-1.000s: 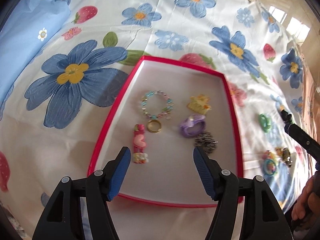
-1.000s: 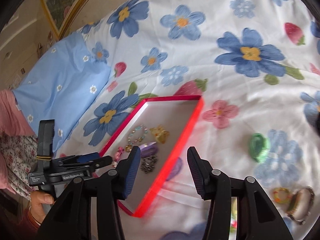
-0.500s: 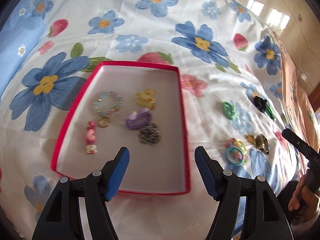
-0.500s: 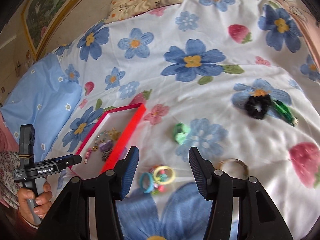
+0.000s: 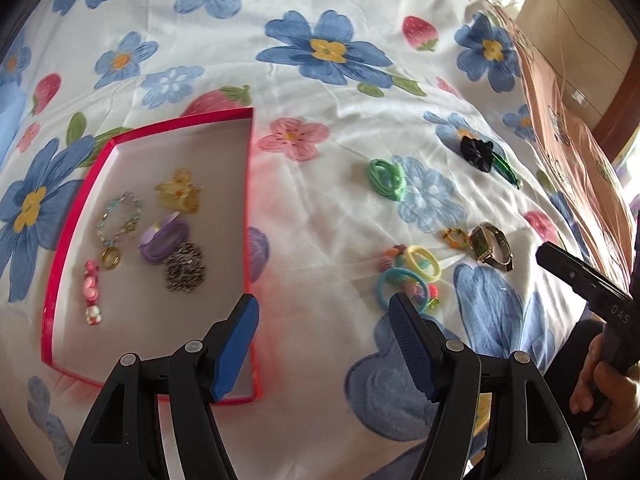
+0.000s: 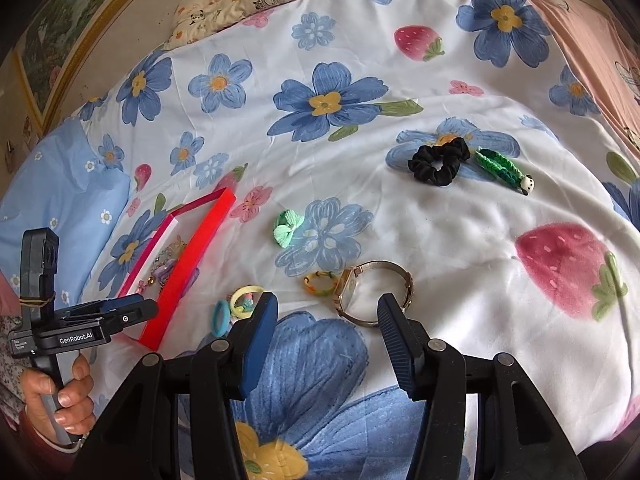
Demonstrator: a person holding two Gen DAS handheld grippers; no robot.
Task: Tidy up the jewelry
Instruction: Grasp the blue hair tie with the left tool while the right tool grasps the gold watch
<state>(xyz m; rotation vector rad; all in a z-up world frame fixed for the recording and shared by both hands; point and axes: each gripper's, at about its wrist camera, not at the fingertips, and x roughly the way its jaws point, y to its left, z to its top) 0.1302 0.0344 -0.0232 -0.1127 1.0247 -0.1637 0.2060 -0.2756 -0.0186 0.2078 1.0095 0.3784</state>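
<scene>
The flowery white bedsheet [image 6: 460, 240] is bare between the green hair tie [image 6: 287, 229] and the black scrunchie [image 6: 439, 161], so a hand could pass there. The gold wristwatch [image 6: 370, 292] and colourful little rings [image 6: 236, 304] crowd the near side. The red-rimmed shallow box [image 5: 248, 184] blocks the left.

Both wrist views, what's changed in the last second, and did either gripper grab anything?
Both views swung from the red tray toward the loose pieces on the bedspread. The right gripper now points at the watch, the left gripper near the hair ties. Nothing grabbed; both open and empty. The jewelry lies unmoved.
</scene>
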